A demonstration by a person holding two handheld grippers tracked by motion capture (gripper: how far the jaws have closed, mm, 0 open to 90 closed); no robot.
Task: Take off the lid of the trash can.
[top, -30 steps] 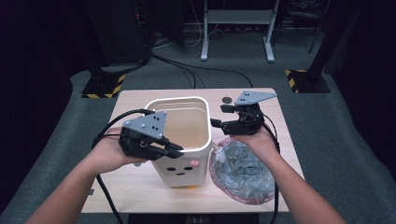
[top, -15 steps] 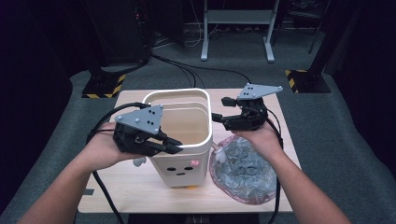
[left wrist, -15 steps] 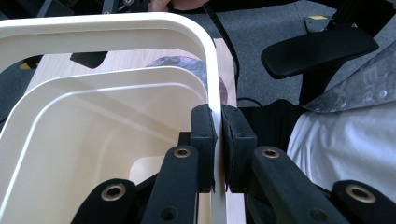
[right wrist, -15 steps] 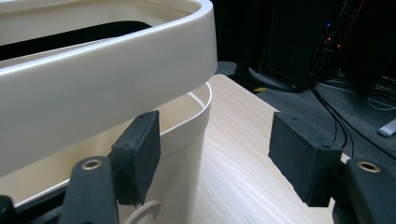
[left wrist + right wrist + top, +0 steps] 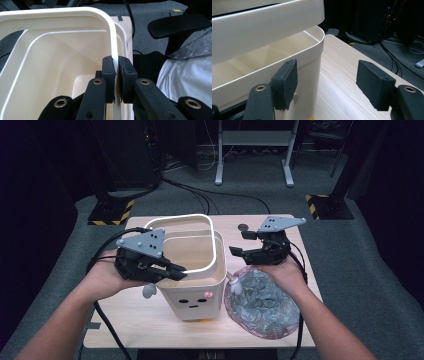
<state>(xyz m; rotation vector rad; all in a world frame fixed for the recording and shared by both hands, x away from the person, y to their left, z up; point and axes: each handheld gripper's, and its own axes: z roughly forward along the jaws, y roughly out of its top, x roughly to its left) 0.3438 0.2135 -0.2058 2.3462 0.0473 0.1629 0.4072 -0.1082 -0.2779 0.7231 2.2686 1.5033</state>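
A cream bin (image 5: 192, 295) with a small face on its front stands mid-table. My left gripper (image 5: 181, 270) is shut on the bin's loose white rim ring (image 5: 212, 237), holding it raised and tilted above the bin's top. In the left gripper view the jaws (image 5: 116, 75) pinch the ring's thin edge (image 5: 75, 12) over the bin's hollow inside (image 5: 50, 62). My right gripper (image 5: 241, 243) hovers open just right of the bin, holding nothing. From the right gripper view, its open jaws (image 5: 327, 82) frame the bin's corner (image 5: 287, 50), with the lifted ring (image 5: 262, 25) above.
A clear plastic bag of grey pieces (image 5: 262, 302) lies on the wooden table (image 5: 135, 320), front right, touching the bin. A small white knob-like object (image 5: 149, 291) sits left of the bin. A small dark disc (image 5: 243, 226) lies at the far edge. Cables trail off the table's left.
The left gripper has lifted the white ring clear of the bin's top and tilted it. The right gripper has drawn slightly up and away from the bin.
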